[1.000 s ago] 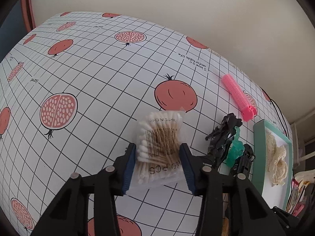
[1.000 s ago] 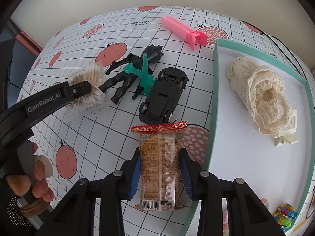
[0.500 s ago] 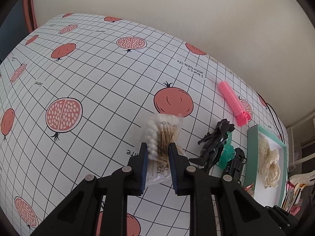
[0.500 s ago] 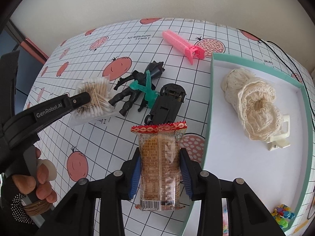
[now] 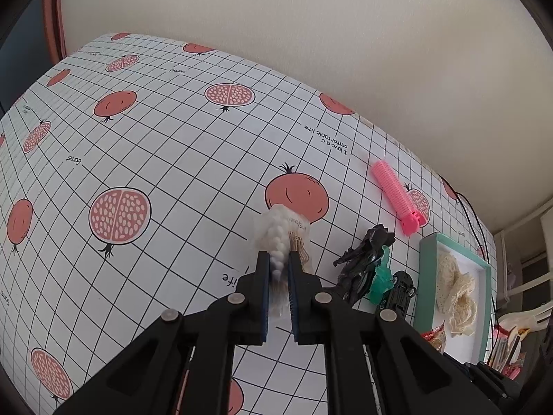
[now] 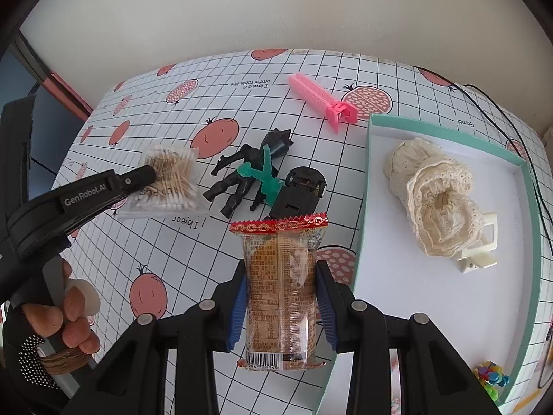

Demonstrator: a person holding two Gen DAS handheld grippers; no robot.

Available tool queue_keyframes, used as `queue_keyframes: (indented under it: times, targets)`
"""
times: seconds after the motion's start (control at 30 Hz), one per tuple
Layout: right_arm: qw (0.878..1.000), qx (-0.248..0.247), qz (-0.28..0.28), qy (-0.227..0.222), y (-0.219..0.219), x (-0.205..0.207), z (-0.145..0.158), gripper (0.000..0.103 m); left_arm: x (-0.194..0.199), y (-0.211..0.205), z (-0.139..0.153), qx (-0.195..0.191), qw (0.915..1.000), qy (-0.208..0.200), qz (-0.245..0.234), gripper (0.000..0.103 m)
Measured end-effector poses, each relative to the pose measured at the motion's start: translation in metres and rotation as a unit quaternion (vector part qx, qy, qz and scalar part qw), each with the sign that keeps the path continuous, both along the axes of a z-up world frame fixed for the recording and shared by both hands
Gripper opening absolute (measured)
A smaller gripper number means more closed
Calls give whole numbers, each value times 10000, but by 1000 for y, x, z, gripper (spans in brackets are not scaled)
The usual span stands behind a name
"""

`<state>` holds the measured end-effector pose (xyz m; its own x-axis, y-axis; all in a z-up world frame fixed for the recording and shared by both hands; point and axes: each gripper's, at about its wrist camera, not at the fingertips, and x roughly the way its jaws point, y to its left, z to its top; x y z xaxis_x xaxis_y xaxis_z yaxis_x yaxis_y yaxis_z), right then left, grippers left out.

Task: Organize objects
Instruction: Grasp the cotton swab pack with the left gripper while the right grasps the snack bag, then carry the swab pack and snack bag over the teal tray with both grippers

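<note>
The biggest thing in play is the teal tray (image 6: 363, 207), filling the right side of the right wrist view. One of it. It looks like stiff card, so it's probably best left where it sits and just loaded. One cream lace bundle (image 6: 432, 207) is already inside, with a white clip peeking out at its lower right; soft and squashy, no care needed.

Next down, one snack packet (image 6: 280, 276) is clamped across its middle by the right gripper (image 6: 280, 297), lower centre of that view, hovering by the tray's left wall. Crinkly slick film, light, likely crushable contents, so a gentle squeeze is judged enough.

One black toy car (image 6: 300, 190) and one black figure (image 6: 242, 176) with a green piece are lying at centre, touching each other. Rigid, light; the bodies are the obvious places to be gripped.

One pink hair roller (image 6: 318, 95) is seen in the upper middle: light, ribbed, easy to pinch along its length.

One bag of cotton swabs (image 5: 281, 238) is pinched tight near its edge by the left gripper (image 5: 278, 276), centre of the left wrist view. The floppy bag is deformed, so a grip over the swabs themselves is advised.
</note>
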<state>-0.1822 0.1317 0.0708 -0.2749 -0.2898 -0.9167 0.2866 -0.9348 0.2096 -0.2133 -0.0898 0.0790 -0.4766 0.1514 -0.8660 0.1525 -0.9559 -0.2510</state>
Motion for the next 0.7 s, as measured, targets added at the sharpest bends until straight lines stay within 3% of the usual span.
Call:
queue_keyframes:
  times: [0.4,0.7]
  targets:
    - [9996,-173,-124,179,12,-1,18,39,5,0,36,127,9991,401,-45,10]
    - [9978,-301,-540,218,57,-5,25,39,14,31,63,440,9961,676,-355,10]
